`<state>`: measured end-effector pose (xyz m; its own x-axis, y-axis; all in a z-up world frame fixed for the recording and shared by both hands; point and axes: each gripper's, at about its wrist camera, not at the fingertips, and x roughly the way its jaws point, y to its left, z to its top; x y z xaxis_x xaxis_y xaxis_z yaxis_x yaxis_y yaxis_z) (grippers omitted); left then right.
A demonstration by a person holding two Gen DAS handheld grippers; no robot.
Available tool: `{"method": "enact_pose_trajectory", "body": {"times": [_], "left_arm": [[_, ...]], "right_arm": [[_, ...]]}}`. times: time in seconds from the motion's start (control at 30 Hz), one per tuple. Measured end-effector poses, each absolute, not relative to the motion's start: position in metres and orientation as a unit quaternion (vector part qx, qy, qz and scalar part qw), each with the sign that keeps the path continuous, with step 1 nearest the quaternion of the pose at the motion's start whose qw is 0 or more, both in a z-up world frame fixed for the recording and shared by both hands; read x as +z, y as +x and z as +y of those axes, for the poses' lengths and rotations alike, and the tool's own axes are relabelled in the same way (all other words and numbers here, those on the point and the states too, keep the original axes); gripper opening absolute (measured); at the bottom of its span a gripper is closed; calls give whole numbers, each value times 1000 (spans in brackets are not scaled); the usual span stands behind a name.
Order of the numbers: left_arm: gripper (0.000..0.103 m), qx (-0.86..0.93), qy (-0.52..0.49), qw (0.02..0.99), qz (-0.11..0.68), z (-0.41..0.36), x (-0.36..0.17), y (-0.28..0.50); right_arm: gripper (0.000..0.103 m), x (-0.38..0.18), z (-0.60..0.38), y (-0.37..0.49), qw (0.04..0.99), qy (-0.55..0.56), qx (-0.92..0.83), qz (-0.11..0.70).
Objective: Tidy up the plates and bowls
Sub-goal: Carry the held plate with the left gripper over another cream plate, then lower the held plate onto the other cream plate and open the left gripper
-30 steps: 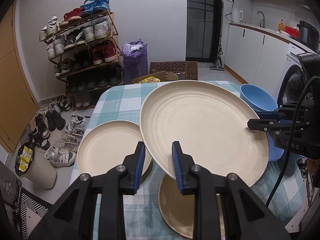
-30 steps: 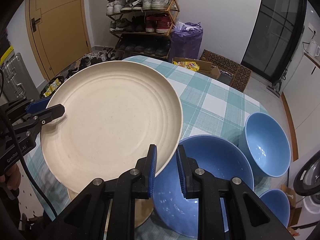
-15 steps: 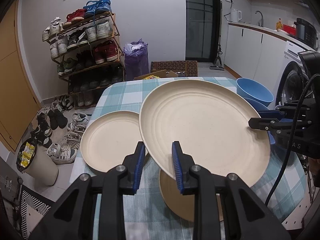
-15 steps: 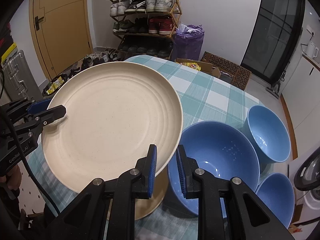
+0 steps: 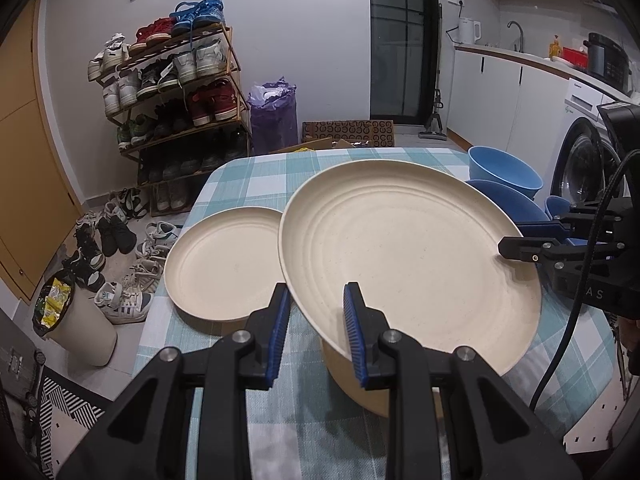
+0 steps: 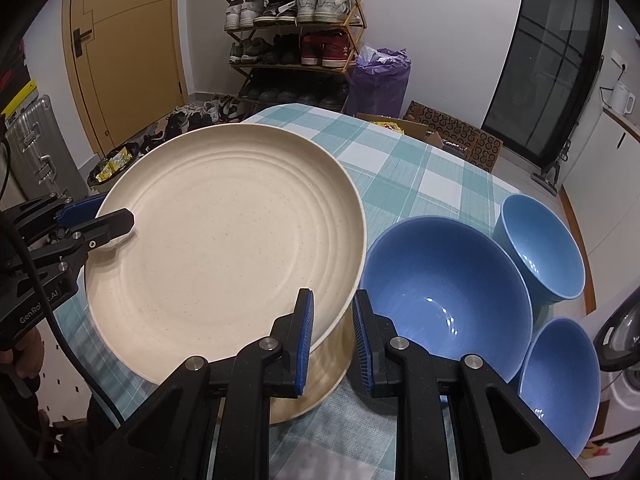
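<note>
Both the left gripper (image 5: 314,330) and right gripper (image 6: 332,338) clamped opposite rims of the big plate (image 5: 408,256), held tilted above the table (image 6: 416,172). The left gripper's body read "GenRo...AI", partly hidden.

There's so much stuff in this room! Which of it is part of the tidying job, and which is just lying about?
Part of the job: the big cream plate gripped by both the left gripper and right gripper, second plate, plate underneath, three blue bowls.

Just lying about: shoe rack, purple bag, kettle.

Three cream plates (image 5: 408,248) (image 5: 224,264) (image 5: 360,384), three blue bowls (image 6: 444,296) (image 6: 540,248) (image 6: 560,380), two grippers (image 5: 316,332) (image 6: 332,340), one checked table (image 6: 420,176)
</note>
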<state>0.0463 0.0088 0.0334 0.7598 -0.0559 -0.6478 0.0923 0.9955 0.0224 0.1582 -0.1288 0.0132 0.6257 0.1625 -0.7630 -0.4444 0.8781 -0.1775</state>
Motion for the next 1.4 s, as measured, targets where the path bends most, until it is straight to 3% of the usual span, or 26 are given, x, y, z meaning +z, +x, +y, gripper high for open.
{"method": "enact_pose_trajectory", "body": {"times": [1.4], "left_arm": [[25, -54, 32, 924, 376, -2, -26, 51]], "right_arm": [[20, -51, -137, 153, 873, -182, 142, 430]]}}
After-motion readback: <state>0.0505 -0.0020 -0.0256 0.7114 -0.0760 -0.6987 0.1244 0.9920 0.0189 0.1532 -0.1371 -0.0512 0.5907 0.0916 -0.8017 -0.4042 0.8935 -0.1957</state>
